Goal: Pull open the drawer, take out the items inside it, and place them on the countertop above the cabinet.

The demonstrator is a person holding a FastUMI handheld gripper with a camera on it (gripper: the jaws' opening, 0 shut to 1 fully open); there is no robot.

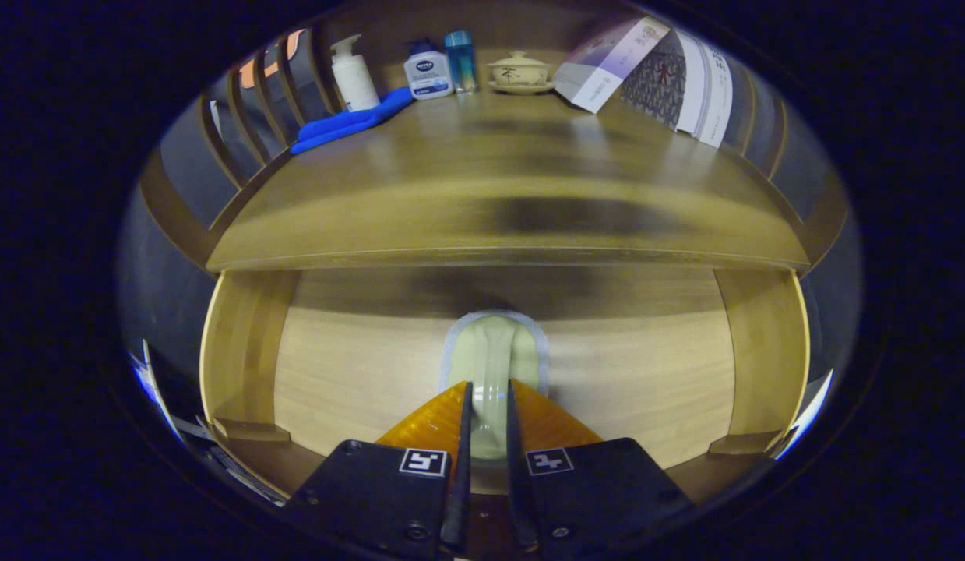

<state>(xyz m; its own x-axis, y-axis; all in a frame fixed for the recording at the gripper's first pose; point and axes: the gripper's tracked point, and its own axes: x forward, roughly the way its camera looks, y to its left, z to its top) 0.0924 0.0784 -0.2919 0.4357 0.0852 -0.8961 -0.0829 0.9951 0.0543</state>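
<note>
The wooden drawer (pixel 241 343) stands pulled open below the countertop (pixel 420 210). On its pale floor lies a soft pale green item with a light rim (pixel 494 347), close to the shadowed back of the drawer. My gripper (pixel 488 387) reaches down into the drawer, and both fingers press on the near part of this green item, which is squeezed into a narrow fold between them. The rest of the item bulges out just beyond the fingertips.
At the back of the countertop stand a white pump bottle (pixel 353 76), a white bottle with a blue cap (pixel 427 72), a small blue bottle (pixel 460 61) and a lidded tea cup on a saucer (pixel 519 72). A blue cloth (pixel 350 123) lies left; leaning boxes (pixel 646 66) are right.
</note>
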